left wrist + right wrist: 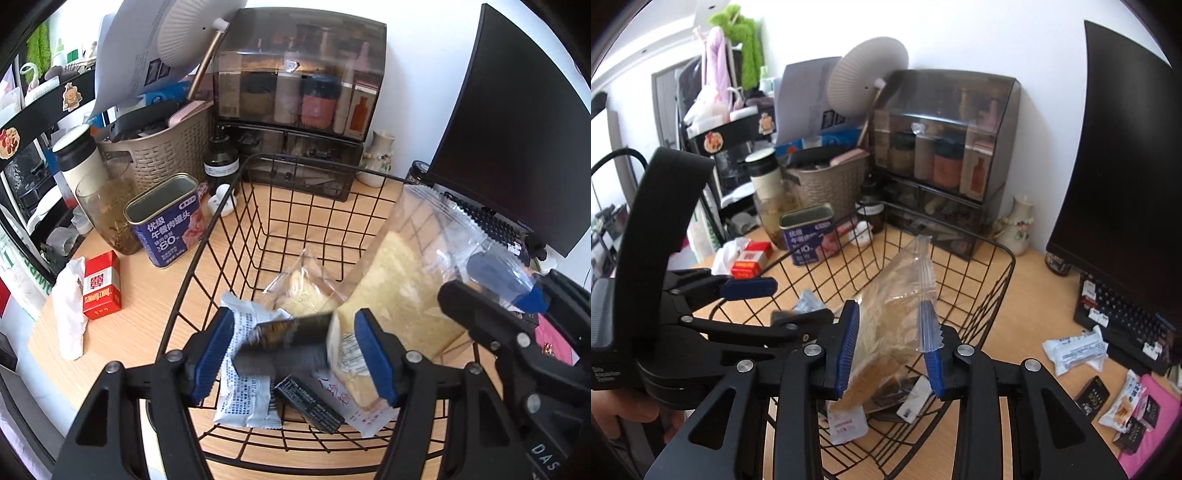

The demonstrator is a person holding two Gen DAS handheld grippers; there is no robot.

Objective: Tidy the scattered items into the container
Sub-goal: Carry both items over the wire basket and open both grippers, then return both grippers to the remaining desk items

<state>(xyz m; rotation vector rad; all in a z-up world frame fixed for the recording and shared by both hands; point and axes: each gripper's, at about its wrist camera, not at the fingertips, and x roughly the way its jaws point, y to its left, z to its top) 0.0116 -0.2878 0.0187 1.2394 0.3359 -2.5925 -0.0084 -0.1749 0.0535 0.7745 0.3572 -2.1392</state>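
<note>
Wire basket (236, 206) at the desk's centre, holding a bread bag (399, 291) and packets (245, 398). Left of it: tin can (166, 221) and carton (101, 284). Behind: organiser cabinet (299, 92). Right: monitor (1126, 155), keyboard (1123, 314).

One wire basket (221, 206), two bread bags (399, 288), one tin (166, 221), one red box (101, 290), one vase (1021, 225).

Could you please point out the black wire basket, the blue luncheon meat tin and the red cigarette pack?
Black wire basket (306, 157): left wrist view, far rim.
Blue luncheon meat tin (173, 236): left wrist view, front label.
Red cigarette pack (101, 288): left wrist view, front face.
</note>
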